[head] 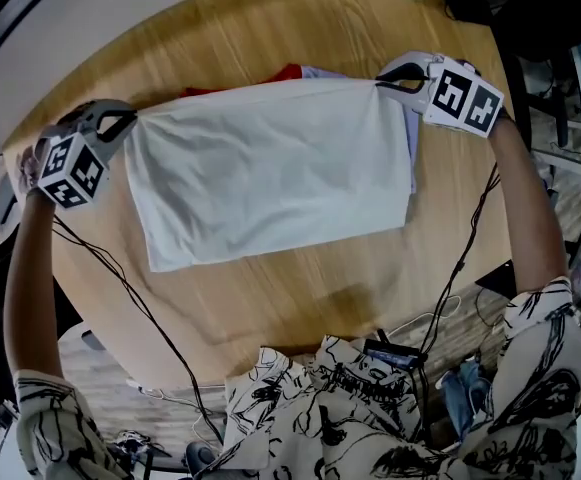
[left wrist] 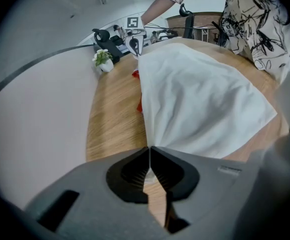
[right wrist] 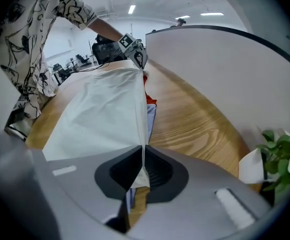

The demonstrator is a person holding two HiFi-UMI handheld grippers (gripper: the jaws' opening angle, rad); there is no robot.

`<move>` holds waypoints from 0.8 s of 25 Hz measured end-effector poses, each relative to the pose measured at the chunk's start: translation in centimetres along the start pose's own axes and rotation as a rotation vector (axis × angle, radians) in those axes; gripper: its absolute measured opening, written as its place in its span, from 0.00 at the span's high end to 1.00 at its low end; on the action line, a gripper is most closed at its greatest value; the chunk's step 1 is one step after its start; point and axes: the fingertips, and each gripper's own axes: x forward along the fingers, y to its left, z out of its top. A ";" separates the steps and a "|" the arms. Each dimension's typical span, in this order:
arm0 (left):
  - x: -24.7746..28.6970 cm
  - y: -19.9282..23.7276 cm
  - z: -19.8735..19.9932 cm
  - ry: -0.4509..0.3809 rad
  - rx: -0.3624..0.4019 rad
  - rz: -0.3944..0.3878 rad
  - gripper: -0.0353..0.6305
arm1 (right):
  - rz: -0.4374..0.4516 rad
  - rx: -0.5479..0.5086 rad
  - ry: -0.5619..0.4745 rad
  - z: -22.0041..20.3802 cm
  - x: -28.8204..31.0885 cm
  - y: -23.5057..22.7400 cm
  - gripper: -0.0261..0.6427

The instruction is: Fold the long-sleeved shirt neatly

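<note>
Head view, leftmost first: the left gripper (head: 128, 121) has its jaws pressed together on the far-left corner of the shirt (head: 270, 168), white cloth pinched between them. From that gripper the shirt stretches rightward, its long axis running straight to the right gripper (head: 388, 81), which nips the far-right corner the same way. The held edge is taut between the two; the rest slopes from both grippers toward the person and lies on the table (head: 270, 298). A red cloth (head: 288, 71) peeks out just beyond that edge. The next fold likely carries this edge toward the near hem — one gripper per corner, neither nearer.
</note>
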 end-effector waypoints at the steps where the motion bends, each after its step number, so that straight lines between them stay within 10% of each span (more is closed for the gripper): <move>1: 0.0 0.2 -0.1 -0.004 -0.028 -0.002 0.92 | 0.010 0.027 -0.008 0.0 0.1 -0.1 0.92; 9: 0.8 2.2 0.5 -0.066 -0.350 -0.041 0.92 | 0.047 0.259 -0.092 -1.4 0.8 -1.6 0.91; 20: 1.5 3.4 -1.2 -0.080 -0.652 -0.079 0.82 | -0.121 0.306 -0.037 -2.3 1.7 -4.1 0.90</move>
